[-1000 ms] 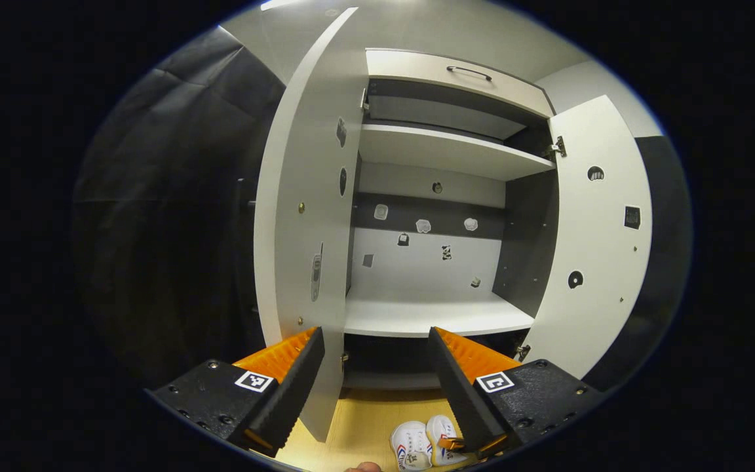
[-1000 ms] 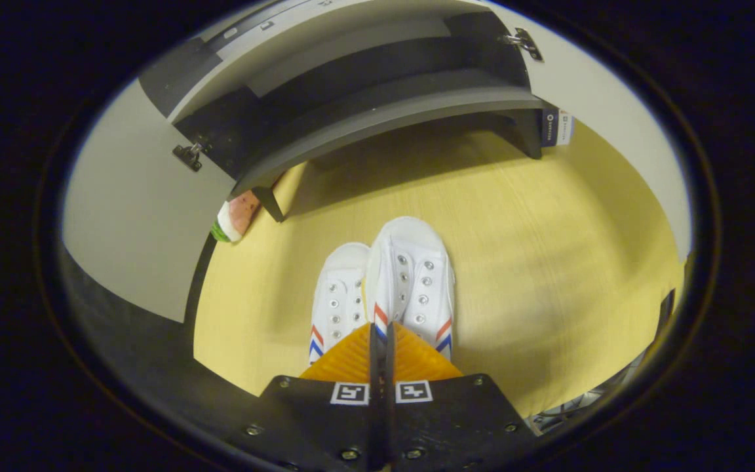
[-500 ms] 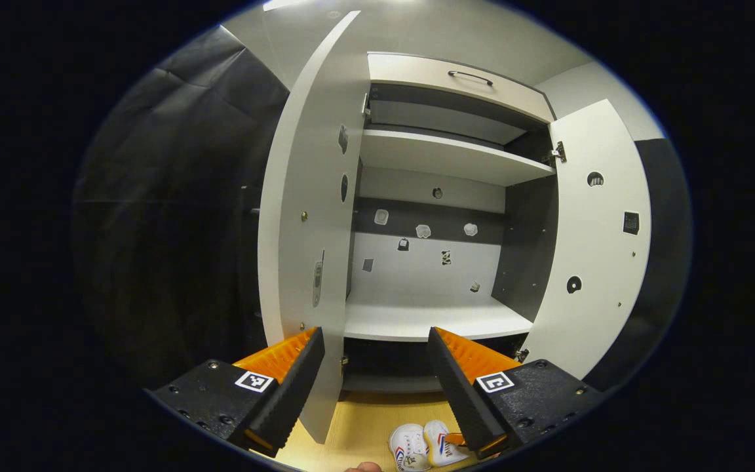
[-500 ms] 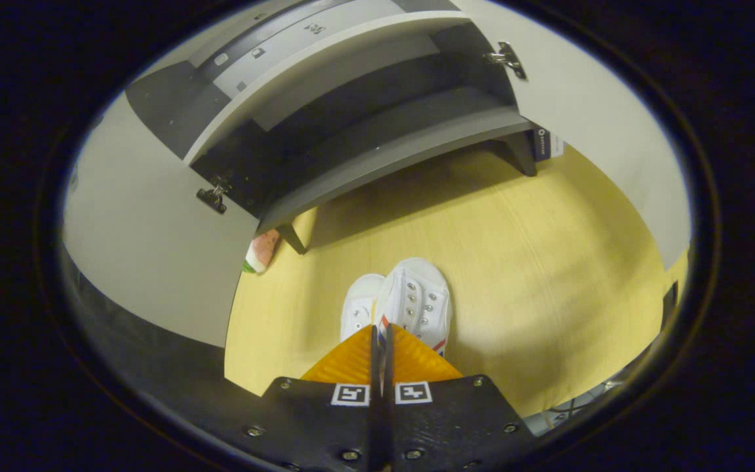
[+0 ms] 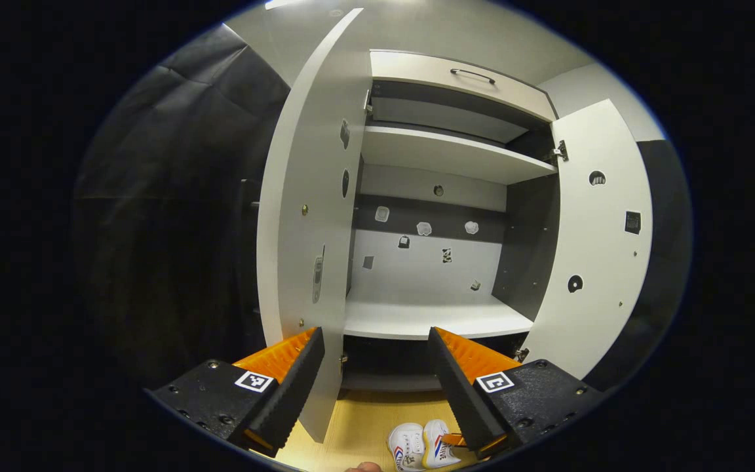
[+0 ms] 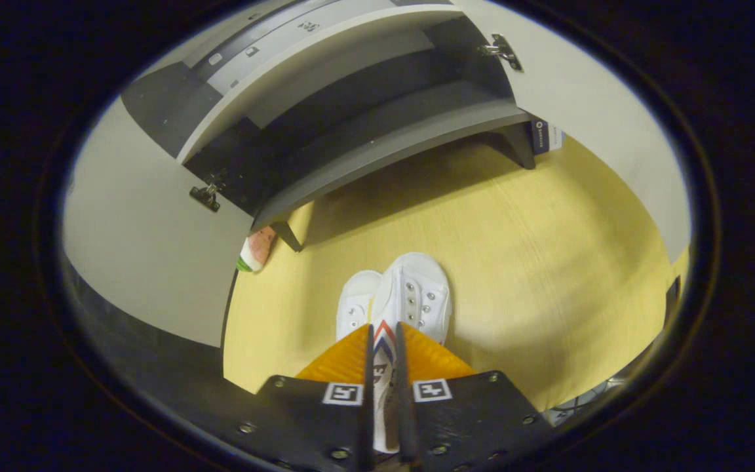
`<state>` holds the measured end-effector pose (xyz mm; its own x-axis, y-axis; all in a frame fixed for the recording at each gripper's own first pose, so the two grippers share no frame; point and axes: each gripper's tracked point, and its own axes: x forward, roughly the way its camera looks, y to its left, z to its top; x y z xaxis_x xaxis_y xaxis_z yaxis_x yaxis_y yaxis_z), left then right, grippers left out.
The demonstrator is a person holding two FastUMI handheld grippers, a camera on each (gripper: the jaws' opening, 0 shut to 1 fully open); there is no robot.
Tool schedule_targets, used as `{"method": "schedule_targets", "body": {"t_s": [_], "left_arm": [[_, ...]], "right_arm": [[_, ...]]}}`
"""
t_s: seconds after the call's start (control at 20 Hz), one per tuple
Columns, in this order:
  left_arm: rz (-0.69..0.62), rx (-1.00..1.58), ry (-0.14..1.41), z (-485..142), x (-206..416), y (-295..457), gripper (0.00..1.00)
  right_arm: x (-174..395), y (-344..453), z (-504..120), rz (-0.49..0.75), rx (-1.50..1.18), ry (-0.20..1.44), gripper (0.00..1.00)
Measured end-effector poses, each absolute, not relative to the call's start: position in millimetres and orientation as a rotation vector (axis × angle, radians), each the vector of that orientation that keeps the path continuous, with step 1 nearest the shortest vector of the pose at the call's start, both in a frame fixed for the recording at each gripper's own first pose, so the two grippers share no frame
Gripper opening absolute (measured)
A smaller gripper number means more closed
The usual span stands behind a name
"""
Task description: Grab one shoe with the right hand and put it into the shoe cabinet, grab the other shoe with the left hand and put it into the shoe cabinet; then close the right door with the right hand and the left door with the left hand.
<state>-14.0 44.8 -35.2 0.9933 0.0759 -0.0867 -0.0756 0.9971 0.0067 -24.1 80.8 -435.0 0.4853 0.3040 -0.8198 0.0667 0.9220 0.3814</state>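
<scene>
Right hand-held gripper [image 6: 383, 341] is clamped narrowly on one shoe [image 6: 411, 298]; its heel is hidden between the fingers. The other shoe [image 6: 354, 306] sits beside it on the floor [image 6: 548, 262], partly covered. Left hand-held gripper [image 5: 371, 367] is spread wide, empty, facing the open cabinet [image 5: 440, 318].

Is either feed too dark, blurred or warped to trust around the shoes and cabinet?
Left gripper view: sharp and evenly lit, but the fisheye bows the left door. Right gripper view: the shoes are bright and crisp on the floor; the cabinet's lowest compartment sits in deep shadow; no glare.
</scene>
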Motion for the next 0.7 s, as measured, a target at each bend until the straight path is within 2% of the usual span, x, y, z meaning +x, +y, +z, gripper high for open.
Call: {"method": "schedule_targets", "body": {"t_s": [0.05, 0.1, 0.15, 0.4, 0.45, 0.6, 0.65, 0.7], "left_arm": [[0.076, 0.005, 0.087, -35, -13, 45, 0.93], [0.075, 0.007, 0.088, -35, -12, 45, 0.96], [0.075, 0.007, 0.089, -35, -12, 45, 0.93], [0.075, 0.009, 0.095, -38, -11, 46, 0.93], [0.076, 0.012, 0.096, -38, -10, 46, 0.96], [0.078, 0.018, 0.099, -39, -9, 47, 0.93], [0.079, 0.018, 0.1, -39, -9, 47, 0.93], [0.08, 0.018, 0.104, -40, -8, 47, 0.95]], "right_arm": [[-24, 81, -436, 0.153, 0.39, 1.063, 0.19], [-23, 81, -439, 0.155, 0.383, 1.072, 0.39], [-23, 79, -444, 0.147, 0.369, 1.081, 0.39], [-29, 91, -468, 0.144, 0.333, 1.152, 0.39], [-29, 92, -471, 0.146, 0.322, 1.156, 0.39], [-28, 94, -474, 0.148, 0.31, 1.159, 0.4], [-30, 94, -474, 0.157, 0.302, 1.164, 0.3], [-30, 97, -481, 0.158, 0.304, 1.16, 0.4]]}}
